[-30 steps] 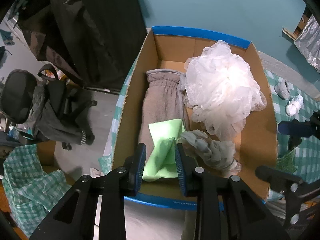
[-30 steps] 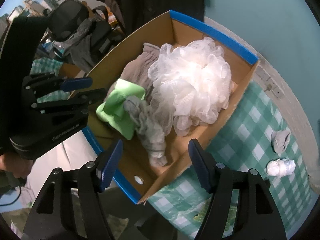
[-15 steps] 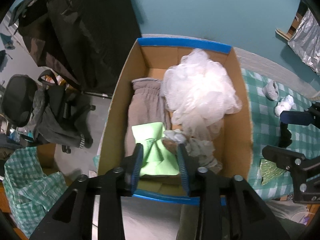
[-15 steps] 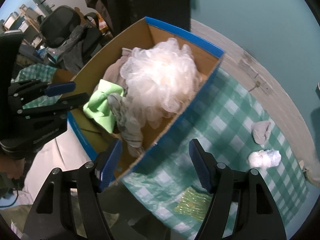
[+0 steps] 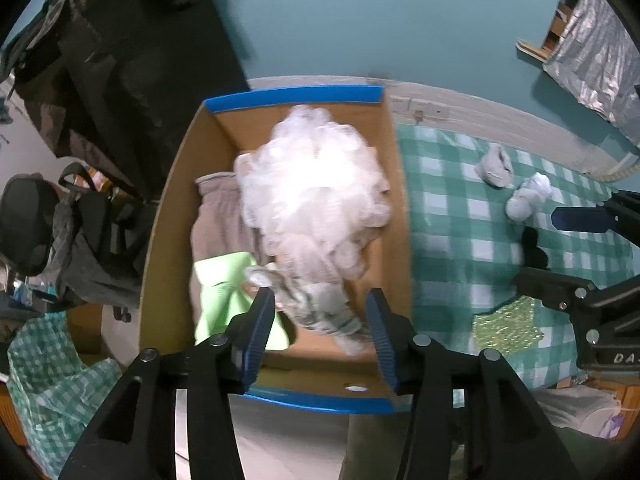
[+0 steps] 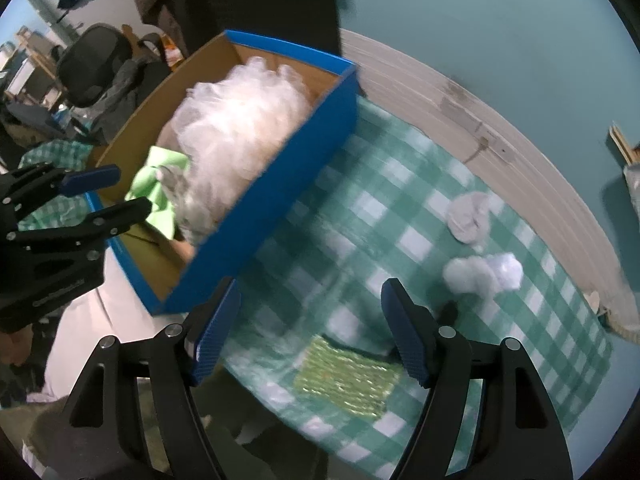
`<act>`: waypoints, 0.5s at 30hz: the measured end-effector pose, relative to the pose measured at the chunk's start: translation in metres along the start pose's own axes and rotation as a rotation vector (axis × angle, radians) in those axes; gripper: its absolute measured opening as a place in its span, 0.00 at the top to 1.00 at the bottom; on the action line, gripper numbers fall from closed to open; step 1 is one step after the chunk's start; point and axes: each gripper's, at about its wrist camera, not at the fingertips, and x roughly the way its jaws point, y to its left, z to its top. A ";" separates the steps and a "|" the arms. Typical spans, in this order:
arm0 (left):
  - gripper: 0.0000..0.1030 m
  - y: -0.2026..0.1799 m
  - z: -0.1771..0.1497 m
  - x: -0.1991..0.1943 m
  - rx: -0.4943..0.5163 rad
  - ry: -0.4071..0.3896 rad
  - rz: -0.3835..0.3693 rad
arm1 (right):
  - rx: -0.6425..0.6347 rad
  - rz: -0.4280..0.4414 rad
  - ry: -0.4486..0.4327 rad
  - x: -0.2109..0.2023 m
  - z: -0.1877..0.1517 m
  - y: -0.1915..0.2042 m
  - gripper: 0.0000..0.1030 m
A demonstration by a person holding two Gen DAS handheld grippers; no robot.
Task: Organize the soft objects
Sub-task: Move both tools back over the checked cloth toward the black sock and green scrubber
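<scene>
A blue-rimmed cardboard box (image 5: 400, 216) (image 6: 304, 152) holds a white mesh pouf (image 5: 312, 192) (image 6: 236, 128), a beige cloth (image 5: 216, 220), a light green cloth (image 5: 224, 292) (image 6: 154, 188) and a grey sock (image 5: 320, 308). On the green checked cloth lie a grey sock ball (image 5: 496, 166) (image 6: 468, 212), a white sock ball (image 5: 528, 196) (image 6: 484, 272) and a green sparkly sponge (image 5: 506, 324) (image 6: 346, 380). My left gripper (image 5: 320, 336) is open and empty above the box's near end. My right gripper (image 6: 312, 336) is open and empty above the sponge.
The table (image 6: 400, 208) stands against a teal wall. A black office chair (image 5: 28, 228) with clothes and a checked bag (image 5: 48, 352) stand left of the box. Dark clothing (image 5: 120, 60) hangs behind it. A silver foil item (image 5: 592, 64) is at far right.
My left gripper has opened wider and pulled back from the box. My right gripper has swung right, away from the box and over the sponge and sock balls.
</scene>
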 end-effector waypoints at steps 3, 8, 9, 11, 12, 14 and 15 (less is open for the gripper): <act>0.46 -0.015 0.002 -0.001 0.023 -0.004 -0.008 | 0.018 -0.014 0.006 -0.002 -0.009 -0.015 0.28; 0.42 -0.037 0.004 -0.002 0.063 -0.008 -0.022 | 0.053 -0.041 0.017 -0.004 -0.026 -0.041 0.28; 0.38 -0.042 0.005 -0.002 0.069 -0.008 -0.024 | 0.060 -0.045 0.020 -0.004 -0.028 -0.045 0.28; 0.35 -0.052 0.006 -0.002 0.090 -0.012 -0.031 | 0.079 -0.051 0.027 -0.004 -0.035 -0.056 0.28; 0.34 -0.057 0.006 -0.002 0.100 -0.012 -0.035 | 0.085 -0.053 0.030 -0.003 -0.037 -0.058 0.28; 0.34 -0.066 0.007 -0.001 0.118 -0.010 -0.044 | 0.099 -0.059 0.037 -0.001 -0.043 -0.067 0.28; 0.34 -0.072 0.007 -0.001 0.133 -0.011 -0.048 | 0.106 -0.061 0.041 0.000 -0.045 -0.071 0.28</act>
